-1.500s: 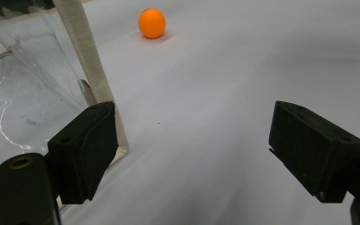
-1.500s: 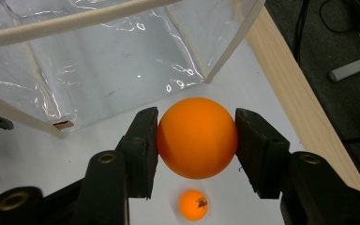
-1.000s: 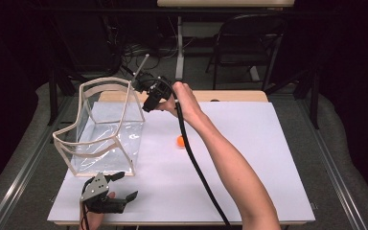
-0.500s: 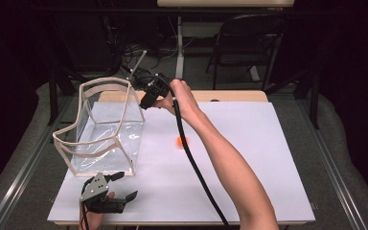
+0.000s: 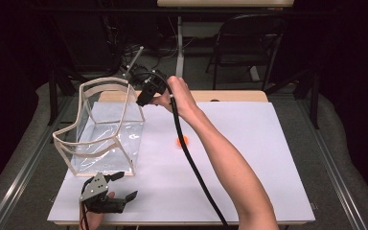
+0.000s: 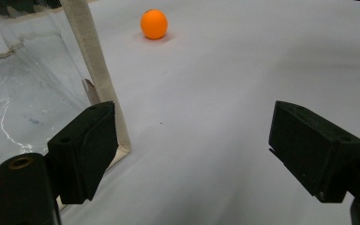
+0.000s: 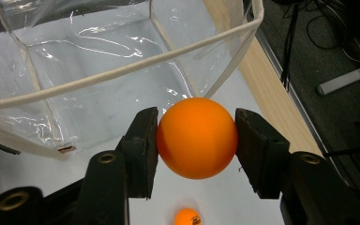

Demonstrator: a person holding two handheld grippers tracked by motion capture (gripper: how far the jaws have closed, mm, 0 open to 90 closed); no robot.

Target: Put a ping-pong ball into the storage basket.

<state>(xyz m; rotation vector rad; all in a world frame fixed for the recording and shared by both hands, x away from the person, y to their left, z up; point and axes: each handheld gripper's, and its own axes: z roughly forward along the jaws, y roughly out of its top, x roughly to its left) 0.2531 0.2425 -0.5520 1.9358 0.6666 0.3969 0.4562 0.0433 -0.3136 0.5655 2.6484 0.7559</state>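
Observation:
My right gripper (image 7: 197,140) is shut on an orange ball (image 7: 196,131), pressed between both pads. In the high view the right gripper (image 5: 142,100) hangs in a hand just beside the back right corner of a clear plastic bag with beige trim (image 5: 82,132); the bag's open rim (image 7: 122,70) lies directly ahead of the held ball. A second orange ball (image 5: 182,141) rests on the white table, right of the bag, and appears again as a ball (image 6: 153,24) far ahead of my left gripper (image 6: 192,145). The left gripper (image 5: 126,185) is open and empty near the table's front edge.
The white tabletop (image 5: 249,158) has a wooden strip (image 5: 230,96) along its back edge. The right gripper's black cable (image 5: 191,163) trails across the table along the forearm. A folding chair (image 5: 249,43) and floor cables stand beyond the table. The bag's front corner trim (image 6: 93,70) stands beside the left jaw.
The right gripper with its ball has drifted a little to the left, closer to the bag's rim. The left gripper has stayed put.

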